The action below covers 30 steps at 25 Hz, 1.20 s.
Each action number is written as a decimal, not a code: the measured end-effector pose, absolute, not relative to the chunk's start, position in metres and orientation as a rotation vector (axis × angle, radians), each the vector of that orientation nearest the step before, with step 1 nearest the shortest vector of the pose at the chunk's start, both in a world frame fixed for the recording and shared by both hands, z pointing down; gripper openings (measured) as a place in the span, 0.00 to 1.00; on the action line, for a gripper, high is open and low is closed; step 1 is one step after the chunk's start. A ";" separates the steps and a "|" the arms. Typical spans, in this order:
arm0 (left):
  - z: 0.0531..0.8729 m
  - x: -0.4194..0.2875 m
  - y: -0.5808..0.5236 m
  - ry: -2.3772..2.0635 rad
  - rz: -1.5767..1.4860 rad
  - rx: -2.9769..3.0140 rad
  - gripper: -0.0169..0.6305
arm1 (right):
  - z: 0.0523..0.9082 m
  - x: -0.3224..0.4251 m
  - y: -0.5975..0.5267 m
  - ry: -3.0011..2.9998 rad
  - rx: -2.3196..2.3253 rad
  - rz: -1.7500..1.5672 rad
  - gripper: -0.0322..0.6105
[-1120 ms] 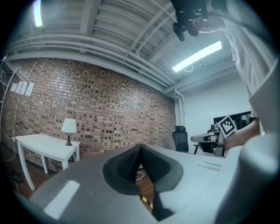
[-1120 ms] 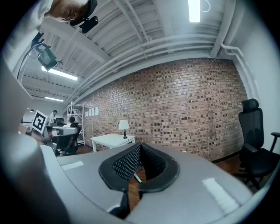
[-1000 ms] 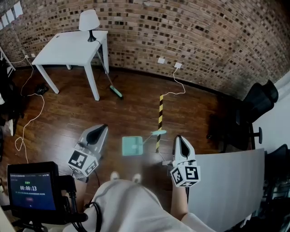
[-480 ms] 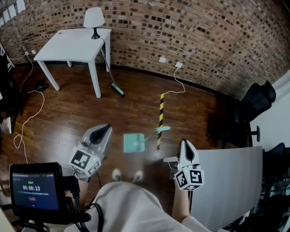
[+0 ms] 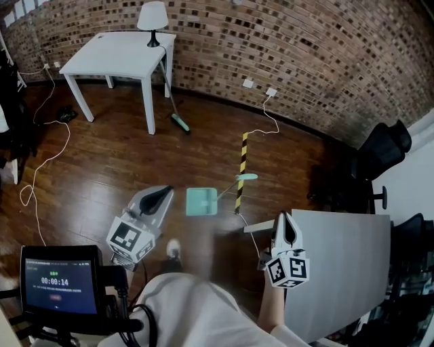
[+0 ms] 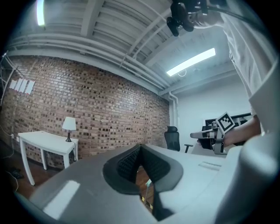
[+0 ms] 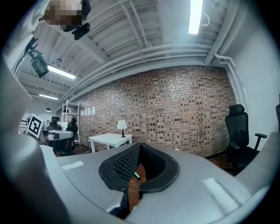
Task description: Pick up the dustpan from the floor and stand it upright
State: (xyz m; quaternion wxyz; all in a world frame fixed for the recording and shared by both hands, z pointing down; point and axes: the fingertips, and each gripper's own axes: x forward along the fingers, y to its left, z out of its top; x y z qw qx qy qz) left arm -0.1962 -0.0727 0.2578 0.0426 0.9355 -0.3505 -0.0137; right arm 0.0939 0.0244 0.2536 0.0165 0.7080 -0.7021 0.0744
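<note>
A teal dustpan (image 5: 201, 201) lies flat on the wooden floor, its long handle (image 5: 244, 179) running up and right across a yellow-black tape strip (image 5: 241, 159). My left gripper (image 5: 163, 192) hovers just left of the pan, shut and empty. My right gripper (image 5: 285, 218) is right of the handle, above the corner of a grey tabletop, shut with nothing in it. In the left gripper view the closed jaws (image 6: 140, 148) frame a sliver of the teal handle (image 6: 148, 182). The right gripper view shows its own shut jaws (image 7: 139, 146) and a bit of teal (image 7: 136, 175).
A white table (image 5: 115, 57) with a lamp (image 5: 152, 17) stands by the brick wall, and a broom (image 5: 179, 123) leans on it. White cables trail on the floor. A grey tabletop (image 5: 339, 264) and black office chair (image 5: 383, 152) are at right. A timer screen (image 5: 57, 288) sits lower left.
Both grippers have moved across the room and stay shut; the right one has slid down and right over the grey tabletop's corner. The dustpan still lies flat on the floor.
</note>
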 end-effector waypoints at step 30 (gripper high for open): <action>0.231 -0.186 0.285 -1.125 -0.005 2.871 0.03 | 0.237 0.035 0.356 -2.380 2.018 0.163 0.07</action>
